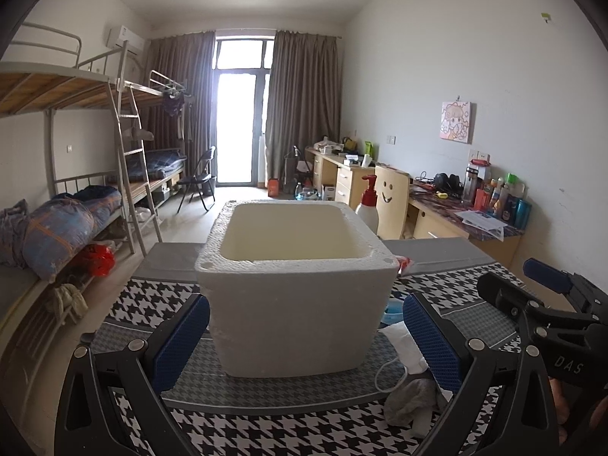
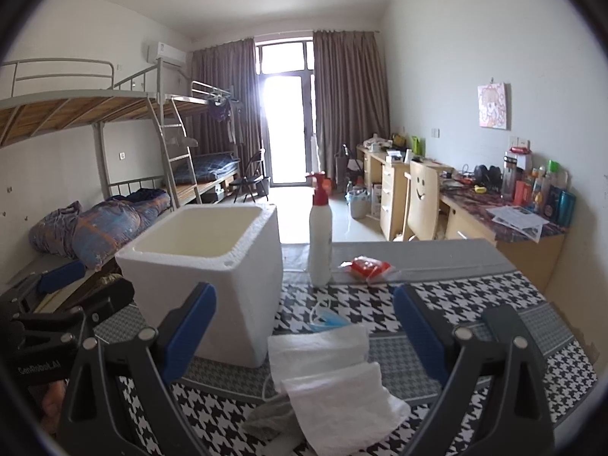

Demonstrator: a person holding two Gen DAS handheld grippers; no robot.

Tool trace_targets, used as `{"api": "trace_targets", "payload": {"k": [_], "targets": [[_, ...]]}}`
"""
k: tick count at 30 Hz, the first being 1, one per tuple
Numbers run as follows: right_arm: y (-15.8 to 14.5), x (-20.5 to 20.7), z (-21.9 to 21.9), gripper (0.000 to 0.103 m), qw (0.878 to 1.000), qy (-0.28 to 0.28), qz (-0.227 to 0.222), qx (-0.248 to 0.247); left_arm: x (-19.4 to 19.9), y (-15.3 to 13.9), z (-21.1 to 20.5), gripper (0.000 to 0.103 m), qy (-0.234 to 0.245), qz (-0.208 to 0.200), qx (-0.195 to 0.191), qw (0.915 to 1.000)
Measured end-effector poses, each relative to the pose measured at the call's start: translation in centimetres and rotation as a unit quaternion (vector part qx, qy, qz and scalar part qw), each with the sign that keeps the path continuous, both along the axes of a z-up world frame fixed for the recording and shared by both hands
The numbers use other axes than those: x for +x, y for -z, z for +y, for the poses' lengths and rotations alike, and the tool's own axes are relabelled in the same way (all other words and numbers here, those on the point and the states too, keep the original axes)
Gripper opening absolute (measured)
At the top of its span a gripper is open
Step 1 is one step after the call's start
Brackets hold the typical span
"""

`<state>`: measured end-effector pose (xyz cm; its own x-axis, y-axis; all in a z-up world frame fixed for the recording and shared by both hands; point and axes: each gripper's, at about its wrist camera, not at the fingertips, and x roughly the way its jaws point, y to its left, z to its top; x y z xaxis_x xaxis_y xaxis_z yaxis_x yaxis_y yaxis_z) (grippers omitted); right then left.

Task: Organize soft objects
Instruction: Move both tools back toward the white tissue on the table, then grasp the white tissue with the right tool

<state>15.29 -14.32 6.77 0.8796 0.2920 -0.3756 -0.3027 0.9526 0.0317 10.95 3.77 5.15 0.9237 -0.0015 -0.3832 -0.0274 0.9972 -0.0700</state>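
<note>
A white foam box (image 1: 296, 285) stands open and looks empty on the houndstooth table; it also shows in the right wrist view (image 2: 212, 266). My left gripper (image 1: 304, 338) is open, its blue pads on either side of the box's front, not touching. My right gripper (image 2: 304, 330) is open and empty above two white towels (image 2: 323, 372). A grey cloth (image 2: 266, 421) lies under them at the front, also in the left wrist view (image 1: 410, 399). A blue face mask (image 2: 323, 319) lies beside the box. A red packet (image 2: 366, 266) lies farther back.
A white pump bottle with a red top (image 2: 320, 235) stands behind the mask, right of the box. The table (image 2: 494, 304) has a grey strip along its far edge. Bunk beds stand at the left, desks and a chair at the right.
</note>
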Motion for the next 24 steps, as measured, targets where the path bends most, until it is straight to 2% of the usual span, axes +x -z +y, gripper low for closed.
{"api": "trace_targets", "payload": {"k": [14,24], "targets": [[2.5,-0.9,-1.9,0.096,0.999,0.004,0.018,-0.031,0.2,1.9,-2.5,0.102,0.029,0.018,0.009,0.9994],[4.3,-0.7,-3.1,0.096,0.999,0.003,0.048,-0.024,0.6,3.2,-3.7,0.102,0.05,0.037,0.002,0.998]]}}
